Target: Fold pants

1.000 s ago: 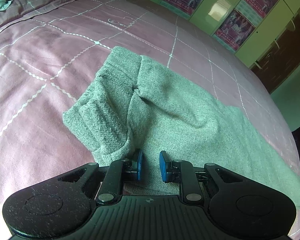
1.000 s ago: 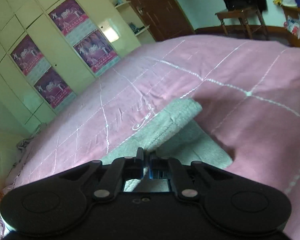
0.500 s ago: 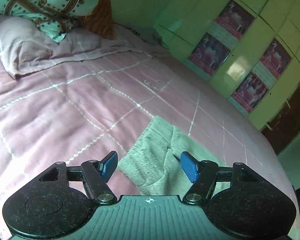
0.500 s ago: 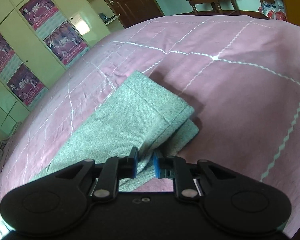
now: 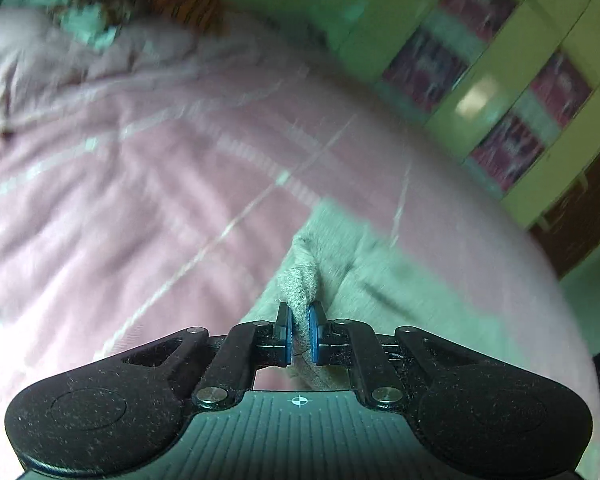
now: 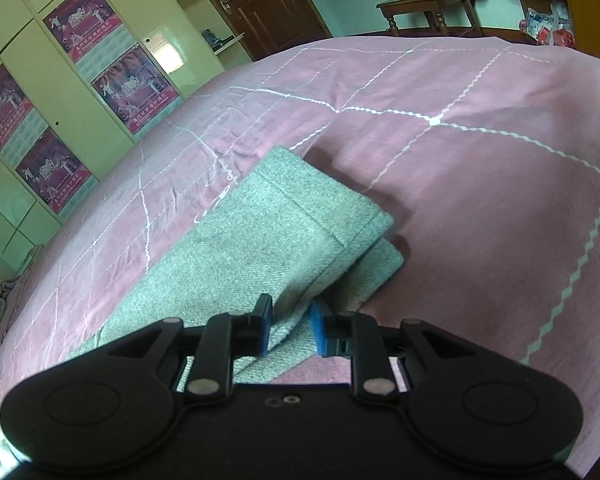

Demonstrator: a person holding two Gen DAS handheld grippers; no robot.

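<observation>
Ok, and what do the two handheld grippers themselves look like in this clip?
Both are matte black plastic with two rounded lobes, each bearing a circular recess, and silver pivot screws on the linkage arms. The fingers carry blue pads. The left gripper looks dusty and has a ribbed grey centre panel with a small white crosshair mark. The right gripper has a smooth black centre with two tiny holes. No cables, sleeves or hands show.
</observation>
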